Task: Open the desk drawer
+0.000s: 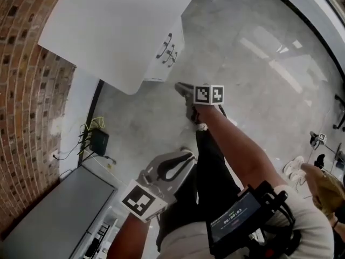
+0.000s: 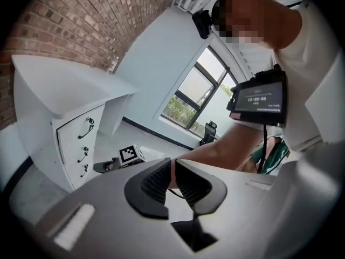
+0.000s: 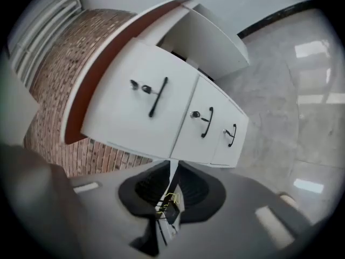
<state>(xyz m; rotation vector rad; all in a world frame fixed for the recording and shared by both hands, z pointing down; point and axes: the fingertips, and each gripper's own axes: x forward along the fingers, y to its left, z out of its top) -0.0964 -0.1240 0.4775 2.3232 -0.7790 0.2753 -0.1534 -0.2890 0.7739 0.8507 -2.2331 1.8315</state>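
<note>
Head view looked steeply down on a pale grey polished floor [image 1: 259,63], with a red brick wall [image 1: 21,63] along the left. A white desk [image 1: 108,26] stood against that wall, its top filling the upper left. Below the desk's right end hung a white drawer unit [image 1: 161,53] with three drawers stacked one over another. A grey cabinet top [image 1: 54,215] lay at lower left, and a small black box [image 1: 98,139] with yellow-green cables sat on the floor beside it.

My right gripper [image 1: 182,88] was stretched forward on my bare arm, pointing at the drawer unit, near it but not touching. My left gripper [image 1: 185,156] hung back, close to my body. A black screen device [image 1: 237,220] was strapped to my right forearm.

In the right gripper view, the three drawer fronts lay flush and closed, and the view was tilted so that they ran in a row. The top drawer [image 3: 135,107], nearest the desktop, was closest to the camera. The right gripper's jaws were drawn together to a thin slit, with nothing held between them.

In the left gripper view, the left gripper's jaws also sat together and empty, and my right forearm showed behind them.

Each drawer carried a thin black bar handle [image 3: 158,96], and beside the top handle a small key [image 3: 139,87] sat in a lock.
</note>
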